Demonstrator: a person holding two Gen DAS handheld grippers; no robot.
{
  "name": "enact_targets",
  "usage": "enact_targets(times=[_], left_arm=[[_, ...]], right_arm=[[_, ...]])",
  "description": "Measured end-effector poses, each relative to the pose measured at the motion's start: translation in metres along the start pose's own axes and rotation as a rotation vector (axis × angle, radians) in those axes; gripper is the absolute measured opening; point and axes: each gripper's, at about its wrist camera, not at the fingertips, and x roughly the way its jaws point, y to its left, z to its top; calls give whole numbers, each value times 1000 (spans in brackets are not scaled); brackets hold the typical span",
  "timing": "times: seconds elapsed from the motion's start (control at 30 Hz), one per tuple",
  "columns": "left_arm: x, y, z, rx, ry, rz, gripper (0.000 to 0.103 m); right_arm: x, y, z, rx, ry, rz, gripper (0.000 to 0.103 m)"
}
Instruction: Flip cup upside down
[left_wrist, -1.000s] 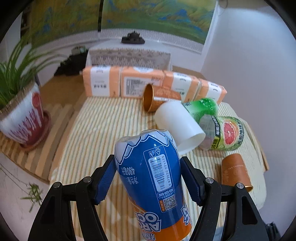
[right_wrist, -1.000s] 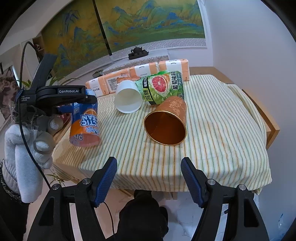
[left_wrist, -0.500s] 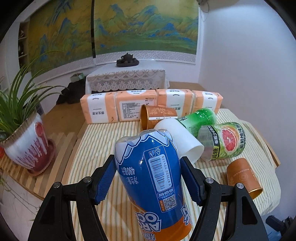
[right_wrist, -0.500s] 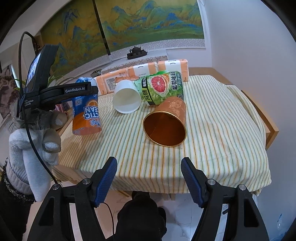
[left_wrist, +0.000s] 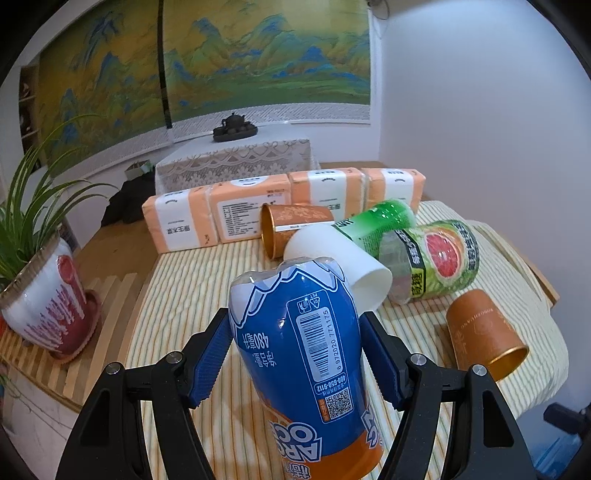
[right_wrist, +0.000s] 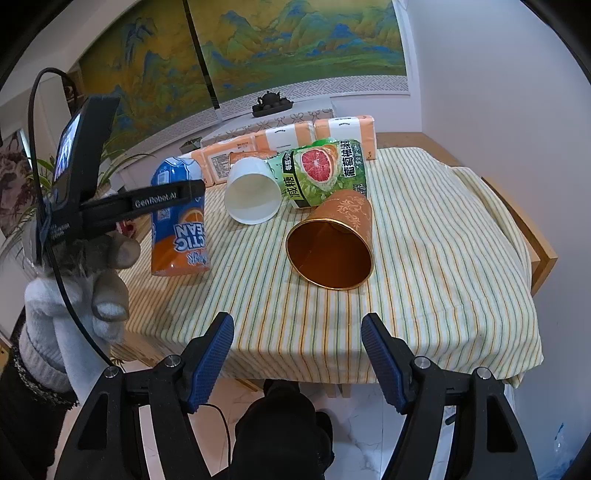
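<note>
My left gripper (left_wrist: 295, 354) is shut on a blue and orange plastic cup (left_wrist: 303, 362) and holds it upside down, above the striped tablecloth (right_wrist: 424, 236) near the table's left edge. The same cup shows in the right wrist view (right_wrist: 179, 221), clear of the cloth. My right gripper (right_wrist: 297, 354) is open and empty, in front of the table's near edge. A copper cup (right_wrist: 332, 243) lies on its side with its mouth toward me. A white cup (right_wrist: 253, 195) and a grapefruit-print cup (right_wrist: 325, 173) lie on their sides behind it.
A second copper cup (left_wrist: 291, 225) and a green cup (left_wrist: 376, 221) lie on their sides near a row of orange tissue packs (left_wrist: 280, 206) at the back. A potted plant (left_wrist: 40, 280) stands on a slatted bench at the left. A wall is at the right.
My left gripper has lifted the blue and orange cup higher above the cloth and tilted level. The right gripper has not moved.
</note>
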Motion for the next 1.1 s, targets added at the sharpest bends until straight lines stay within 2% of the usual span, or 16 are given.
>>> enact_targets(times=[0.3, 0.97, 1.1], left_arm=[[-18, -2, -16, 1, -58, -3, 73], [-55, 4, -38, 0, -102, -75, 73], [-51, 0, -41, 10, -83, -97, 73]], right_arm=[[-3, 2, 0, 1, -2, -1, 68], [-10, 17, -3, -18, -3, 2, 68], [-12, 17, -3, -18, -7, 2, 68]])
